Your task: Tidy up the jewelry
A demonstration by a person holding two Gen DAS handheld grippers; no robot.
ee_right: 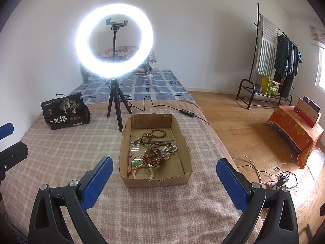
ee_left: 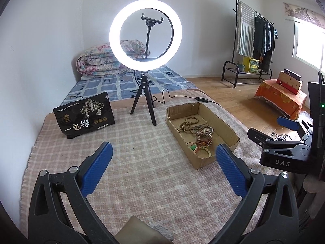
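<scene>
An open cardboard tray (ee_right: 184, 142) lies on the checked blanket (ee_right: 61, 154). It holds a tangle of jewelry (ee_right: 156, 152): brown bead strings, pale bead bracelets, a green pendant on red cord. The tray also shows in the left wrist view (ee_left: 221, 126), with the jewelry (ee_left: 199, 132) inside. My right gripper (ee_right: 164, 172) is open and empty, just short of the tray's near wall. My left gripper (ee_left: 164, 158) is open and empty over the blanket (ee_left: 142, 172), left of the tray. The right gripper (ee_left: 264, 130) shows at the right edge of the left view.
A lit ring light on a black tripod (ee_right: 115, 101) stands behind the tray, its cable and switch (ee_right: 186, 111) trailing right. A black snack bag (ee_right: 65, 111) stands at back left. The blanket's right edge drops to a wood floor with cables (ee_right: 274, 174).
</scene>
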